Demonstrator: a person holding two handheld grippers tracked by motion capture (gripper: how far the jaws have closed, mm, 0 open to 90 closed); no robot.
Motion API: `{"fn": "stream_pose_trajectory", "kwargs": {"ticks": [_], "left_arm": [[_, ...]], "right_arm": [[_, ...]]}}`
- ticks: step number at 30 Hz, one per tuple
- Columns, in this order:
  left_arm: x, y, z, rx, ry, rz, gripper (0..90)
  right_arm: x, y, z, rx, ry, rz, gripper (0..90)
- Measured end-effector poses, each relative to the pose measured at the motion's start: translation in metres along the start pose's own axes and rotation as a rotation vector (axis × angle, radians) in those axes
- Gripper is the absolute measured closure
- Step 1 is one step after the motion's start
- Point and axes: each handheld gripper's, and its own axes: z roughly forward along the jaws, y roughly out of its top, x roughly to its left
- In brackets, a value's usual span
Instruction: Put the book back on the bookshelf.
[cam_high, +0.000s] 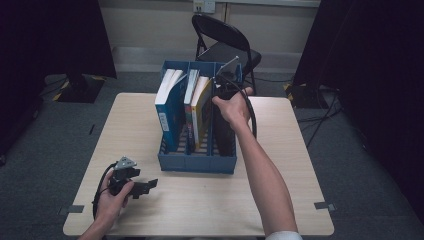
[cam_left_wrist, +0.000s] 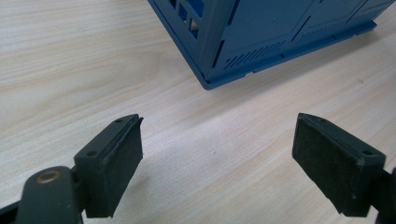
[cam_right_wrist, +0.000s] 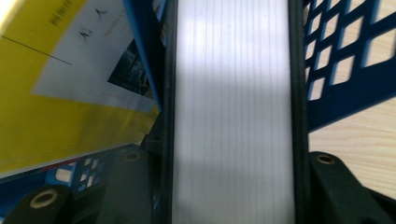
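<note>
Item 1: black-covered book with a white page block (cam_right_wrist: 232, 112), thick. It stands on edge in the rightmost compartment of the file rack, page edges facing my right gripper's camera, its dark covers (cam_high: 224, 131) upright against the divider. My right gripper (cam_right_wrist: 232, 186) has its jaws pinching this book, one black pad on each cover, half-way closed around its thickness. In the high view the right hand (cam_high: 232, 107) sits over the top of that compartment, cable looping behind the wrist.

Item 2: blue plastic three-compartment file rack with latticed walls (cam_high: 197, 162), standing mid-tabletop, open tops up.

Item 3: blue-covered book with white pages (cam_high: 168, 107), left compartment, leaning slightly.

Item 4: yellow-covered paperback with a white label panel (cam_right_wrist: 56, 107), middle compartment, just beside the divider next to the held book; in the high view (cam_high: 201, 107) it stands with a second thin volume to its left, whose details I cannot make out.

Item 5: pale wood-grain tabletop (cam_high: 150, 210), rectangular, rounded corners.

Item 6: my left gripper (cam_left_wrist: 217, 154), held low over the tabletop near the front-left corner, well apart from the rack. Its jaws are spread wide with only bare wood between the pads. The left hand (cam_high: 112, 197) grips its body in the high view.

Item 7: black folding chair (cam_high: 222, 42), beyond the table's far edge, on grey carpet.
</note>
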Motion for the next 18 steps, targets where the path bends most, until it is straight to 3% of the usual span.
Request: {"fn": "stream_pose_trajectory", "kwargs": {"ticks": [5, 12, 18], "left_arm": [[0.0, 0.0, 0.0, -0.002, 0.002, 0.002, 15.9], [0.0, 0.001, -0.002, -0.006, 0.005, 0.006, 15.9], [-0.003, 0.001, -0.002, -0.009, 0.004, 0.014, 15.9]], "right_arm": [[-0.001, -0.004, 0.011, -0.001, 0.01, 0.014, 53.5], [0.001, -0.012, 0.011, -0.023, 0.001, 0.017, 53.2], [0.004, -0.017, 0.01, -0.027, -0.006, -0.024, 51.5]]}}
